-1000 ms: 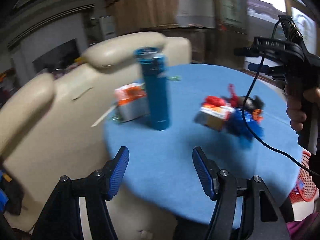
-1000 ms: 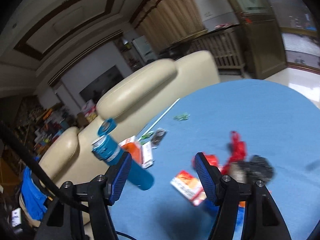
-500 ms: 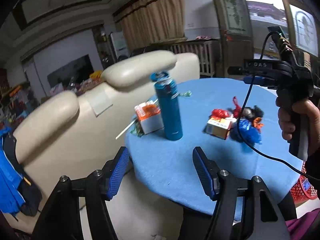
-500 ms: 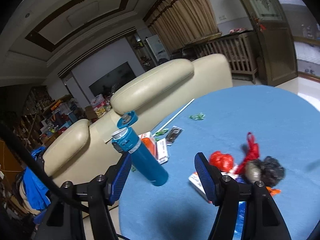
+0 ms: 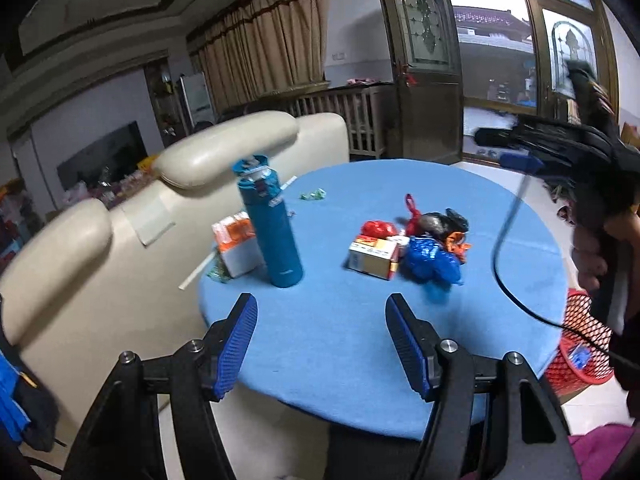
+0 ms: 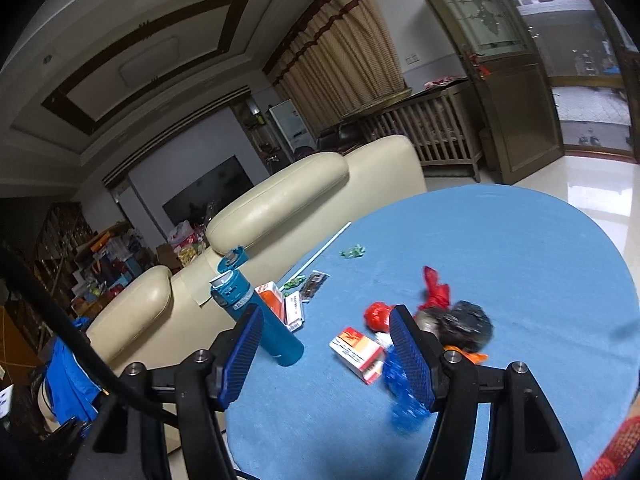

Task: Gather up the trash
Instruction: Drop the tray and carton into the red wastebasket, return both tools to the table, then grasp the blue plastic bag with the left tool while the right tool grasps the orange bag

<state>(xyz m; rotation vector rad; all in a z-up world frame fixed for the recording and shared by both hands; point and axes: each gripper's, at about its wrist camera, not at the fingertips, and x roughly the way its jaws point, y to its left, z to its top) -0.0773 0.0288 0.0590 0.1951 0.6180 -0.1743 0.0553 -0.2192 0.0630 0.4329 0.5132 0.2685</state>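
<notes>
Trash lies in a heap on the round blue table (image 5: 500, 188): a small orange-white box (image 5: 372, 258) (image 6: 356, 350), a blue crumpled bag (image 5: 432, 266) (image 6: 402, 400), a red wrapper (image 5: 376, 227) (image 6: 378, 314), a black bag (image 5: 440, 222) (image 6: 466, 324). A green wrapper (image 5: 313, 194) (image 6: 352, 251) lies farther back. My left gripper (image 5: 322, 346) is open and empty above the near table edge. My right gripper (image 6: 326, 354) is open and empty, held above the table; it shows at the right in the left wrist view (image 5: 516, 148).
A tall teal flask (image 5: 270, 224) (image 6: 256, 316) with its lid open stands beside an orange-white carton (image 5: 236, 246) (image 6: 280, 304). A white straw (image 6: 320, 250) lies at the table's edge. A cream sofa (image 5: 224, 148) backs the table. A red mesh basket (image 5: 580, 348) stands on the floor at the right.
Both grippers have drawn back and risen from the table, so the flask and trash heap look smaller and farther. Both stay open. Nothing on the table has moved.
</notes>
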